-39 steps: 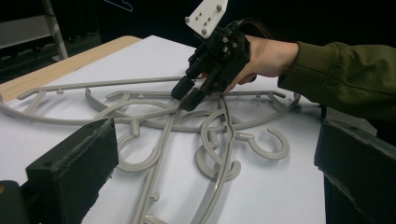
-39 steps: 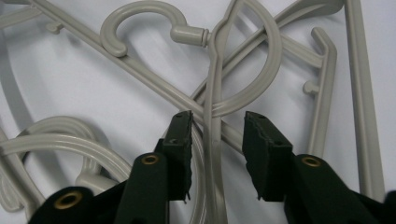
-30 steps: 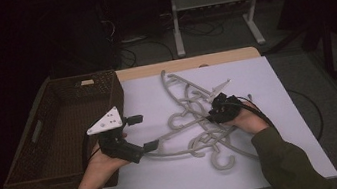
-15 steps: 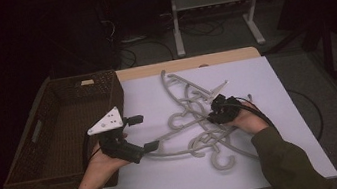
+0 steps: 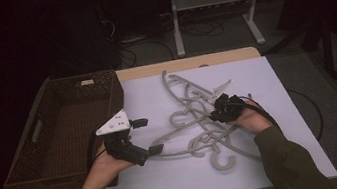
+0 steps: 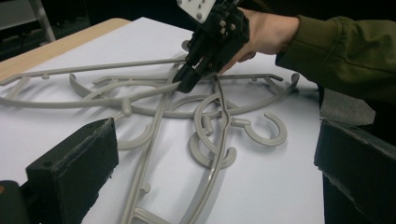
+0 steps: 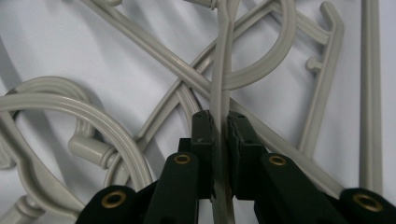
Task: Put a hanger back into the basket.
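Grey hangers (image 5: 195, 120) lay tangled mid-desk (image 5: 297, 156), our right tongs (image 7: 219, 126) clamped on one arm, left tongs (image 5: 145, 137) wide; we judged a slow lift would best free it.

Your surface (image 5: 292, 121) is a rectangular top covered by a white sheet; a strip of bare light wood (image 5: 187, 63) shows along its far edge.

On the left side sits a dark brown woven basket (image 5: 25, 164) with a handle slot in its left wall, its right wall overlapping the sheet's left edge.

A tangled pile of grey plastic hangers (image 5: 195, 120) lies flat near the middle of the sheet, arms crossing and hooks interlocked. In the left gripper view, the hangers (image 6: 154, 105) spread across the white sheet with several open hooks toward you. In the right gripper view, the hanger arms (image 7: 261, 60) overlap directly on the white.
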{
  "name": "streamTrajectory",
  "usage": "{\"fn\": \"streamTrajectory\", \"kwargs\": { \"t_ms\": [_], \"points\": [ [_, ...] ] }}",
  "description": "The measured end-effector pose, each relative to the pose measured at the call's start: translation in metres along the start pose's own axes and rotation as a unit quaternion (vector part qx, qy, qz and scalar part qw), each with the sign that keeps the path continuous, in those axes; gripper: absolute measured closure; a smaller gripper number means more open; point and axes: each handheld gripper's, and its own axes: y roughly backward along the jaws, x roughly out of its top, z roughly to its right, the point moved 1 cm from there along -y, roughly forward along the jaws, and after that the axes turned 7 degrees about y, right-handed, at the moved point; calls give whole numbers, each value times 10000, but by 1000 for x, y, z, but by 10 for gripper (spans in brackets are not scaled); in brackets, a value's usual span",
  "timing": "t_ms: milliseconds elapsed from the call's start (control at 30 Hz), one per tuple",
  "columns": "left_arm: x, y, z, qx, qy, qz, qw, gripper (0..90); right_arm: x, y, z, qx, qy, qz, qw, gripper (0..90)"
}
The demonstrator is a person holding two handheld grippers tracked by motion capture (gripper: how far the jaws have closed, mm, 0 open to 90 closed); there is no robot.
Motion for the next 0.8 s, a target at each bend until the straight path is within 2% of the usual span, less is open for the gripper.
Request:
{"fn": "streamTrajectory", "kwargs": {
  "t_ms": [133, 167, 267, 300, 400, 500, 567, 600, 700, 733, 767, 800],
  "points": [
    [-1, -2, 1, -31, -2, 10, 10000, 0, -1, 6, 1, -47, 107, 41, 9999, 819],
    [-1, -3, 1, -33, 11, 7, 10000, 0, -2, 8, 2, -57, 224, 65, 9997, 819],
    [-1, -4, 1, -35, 7, -32, 10000, 0, -3, 12, 1, -52, 244, 111, 9996, 820],
    [-2, -4, 1, -43, 16, -68, 10000, 0, -3, 18, 0, -144, 343, 166, 9992, 820],
    [-3, -6, 1, -57, 4, -86, 9999, 0, -4, 26, -2, -159, 422, 306, 9985, 820],
    [-4, -6, 1, -55, 13, -102, 9999, 0, -5, 35, -9, -41, 598, 357, 9976, 820],
    [-4, -7, 0, -52, 33, -95, 9999, 0, -7, 40, -14, 19, 802, 379, 9961, 820],
    [-4, -7, 0, -52, 33, -95, 9999, 0, -7, 42, -20, 93, 734, 407, 9964, 819],
    [-5, -8, 0, -50, 39, -128, 9999, 0, -11, 49, -31, 279, 1010, 479, 9933, 819],
    [-5, -8, 0, -50, 39, -128, 9999, 0, -11, 49, -31, 279, 1010, 479, 9933, 819],
    [-6, -10, 0, -59, 40, -150, 9999, 0, -15, 52, -41, 438, 1157, 502, 9910, 819],
    [-6, -10, 0, -62, 53, -167, 9998, 0, -16, 52, -44, 486, 1229, 534, 9898, 819]
  ]
}}
